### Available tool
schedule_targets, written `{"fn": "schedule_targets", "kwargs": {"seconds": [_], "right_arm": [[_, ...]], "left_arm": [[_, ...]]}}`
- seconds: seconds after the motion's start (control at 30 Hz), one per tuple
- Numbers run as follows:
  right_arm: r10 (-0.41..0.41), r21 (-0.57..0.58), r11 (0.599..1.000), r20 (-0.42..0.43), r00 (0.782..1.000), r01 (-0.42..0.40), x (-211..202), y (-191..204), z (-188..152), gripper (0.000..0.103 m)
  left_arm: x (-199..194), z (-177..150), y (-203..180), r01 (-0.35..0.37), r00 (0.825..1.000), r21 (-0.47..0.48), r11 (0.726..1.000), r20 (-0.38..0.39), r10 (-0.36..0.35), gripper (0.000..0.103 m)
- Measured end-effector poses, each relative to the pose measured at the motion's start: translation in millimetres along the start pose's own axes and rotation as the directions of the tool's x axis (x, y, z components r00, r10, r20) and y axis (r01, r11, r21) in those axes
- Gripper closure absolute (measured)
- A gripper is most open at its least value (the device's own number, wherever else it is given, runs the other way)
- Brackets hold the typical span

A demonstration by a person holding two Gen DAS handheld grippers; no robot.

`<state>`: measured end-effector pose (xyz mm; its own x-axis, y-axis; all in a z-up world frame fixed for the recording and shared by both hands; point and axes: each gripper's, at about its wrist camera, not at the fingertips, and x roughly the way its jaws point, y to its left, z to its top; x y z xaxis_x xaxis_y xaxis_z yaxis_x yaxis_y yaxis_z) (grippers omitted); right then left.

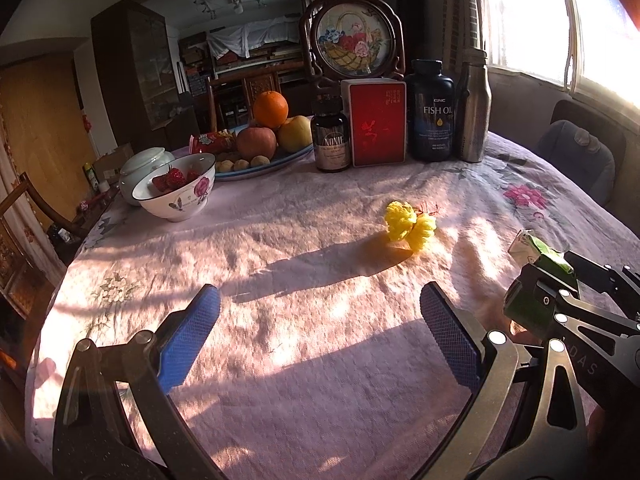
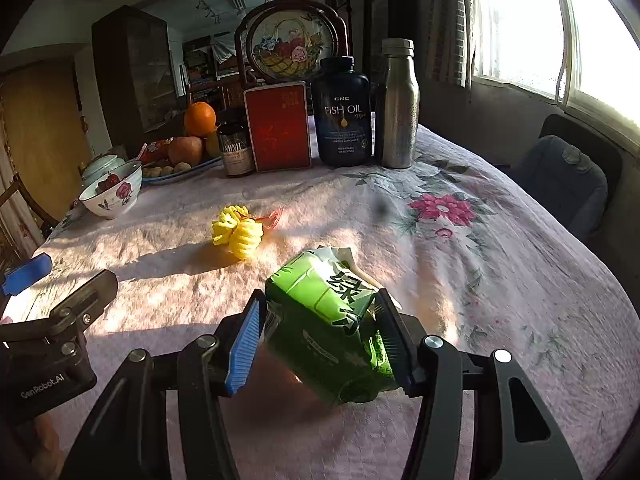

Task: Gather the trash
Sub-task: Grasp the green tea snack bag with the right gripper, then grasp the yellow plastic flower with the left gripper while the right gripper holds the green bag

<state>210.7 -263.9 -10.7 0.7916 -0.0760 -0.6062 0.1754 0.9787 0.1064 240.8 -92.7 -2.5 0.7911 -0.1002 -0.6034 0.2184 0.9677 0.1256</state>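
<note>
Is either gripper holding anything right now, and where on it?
The right gripper pinches the green carton across its two sides, near its lower end. The left gripper is open and holds nothing.

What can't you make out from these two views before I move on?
- Green carton: its underside is hidden by the right hand-held gripper clamped on it; the left wrist view shows only a corner behind that gripper.
- Any trash bin: outside both views.
- Small print on the fish oil bottle: too small.
- Red bit behind the yellow knotted bundle: partly hidden.
</note>
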Motion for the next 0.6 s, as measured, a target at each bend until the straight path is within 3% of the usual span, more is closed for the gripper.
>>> {"fn": "schedule_targets", "kwargs": {"seconds": [0.27, 0.4, 0.6], "right_arm": [[-0.011, 0.002, 1.0, 0.031, 0.999, 0.011, -20, -2, -10, 0.047], [-0.005, 0.021, 1.0, 0.033, 0.999, 0.004, -34, -11, -20, 0.047], [0.02, 0.061, 0.998, 0.018, 1.0, -0.021, -33, -22, -21, 0.048]], "left_arm": [[5, -2, 1, -0.013, 1.0, 0.018, 1.0, -0.014, 0.013, 0.007], [16, -1, 6, -0.007, 0.998, 0.01, 1.0, -0.063, 0.008, 0.007], [28, 8, 23, 0.125, 0.983, -0.053, 0.991, -0.131, -0.131, 0.007]]}}
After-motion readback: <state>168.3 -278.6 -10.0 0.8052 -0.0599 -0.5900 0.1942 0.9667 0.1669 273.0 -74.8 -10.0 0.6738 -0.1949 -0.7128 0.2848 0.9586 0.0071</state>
